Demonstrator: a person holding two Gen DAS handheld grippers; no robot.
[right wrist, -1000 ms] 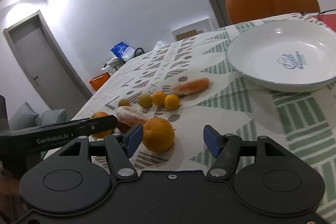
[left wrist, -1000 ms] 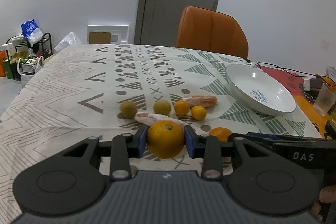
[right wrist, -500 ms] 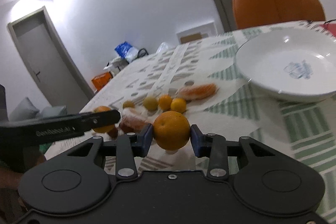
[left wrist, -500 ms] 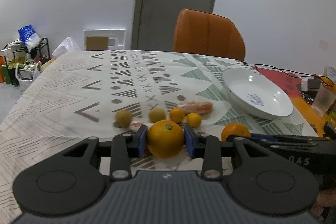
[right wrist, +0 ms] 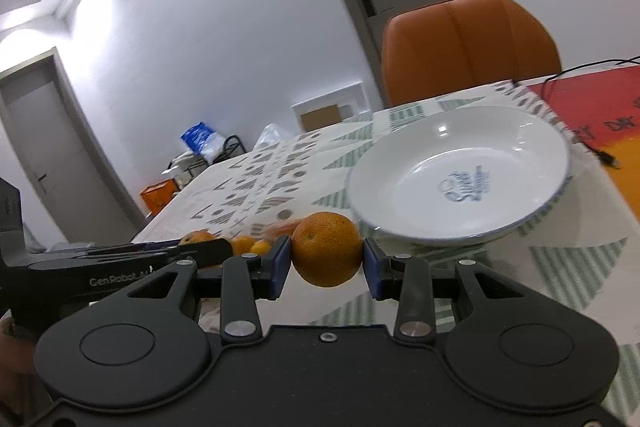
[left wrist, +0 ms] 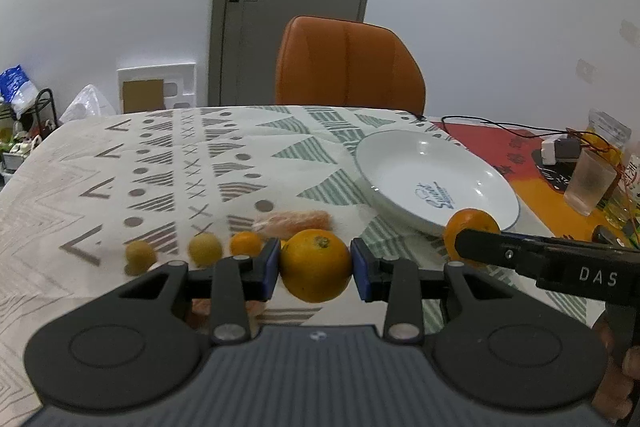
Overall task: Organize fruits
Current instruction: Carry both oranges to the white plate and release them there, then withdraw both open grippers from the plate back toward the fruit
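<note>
Nearest the left wrist camera, the left gripper (left wrist: 315, 265) is clamped on a large orange (left wrist: 315, 265), its blue pads pressing the fruit's sides at its widest part, stem end up, the fruit lifted off the patterned tablecloth (left wrist: 120, 163). The right gripper (right wrist: 327, 255) holds a second orange (right wrist: 327, 254) the same way, pads touching both flanks, with the cloth showing beneath it. Both fruits look firm, round and moderately heavy, with a pebbled rind that should give the pads some purchase; being spheres, they would likely roll if set down carelessly, so a grip across the middle, as now, seems the safest. Just beyond the left gripper, toward the near edge of the table, a row of small fruits lies on the cloth: a dull yellow-green one (left wrist: 140, 254), a paler yellow one (left wrist: 205, 247), a small orange one (left wrist: 246, 243), and behind them an elongated orange-pink piece (left wrist: 294, 219) too blurred to name. Farther on, toward the right side of the table, sits the empty white plate (right wrist: 520, 131), probably where the oranges belong. Beyond the far edge stands an orange chair (left wrist: 348, 63). The left view alone shows the whole row of small fruits and a plastic cup (left wrist: 590, 182) at the right edge; the right view alone shows how close the second orange is to the plate's rim.
</note>
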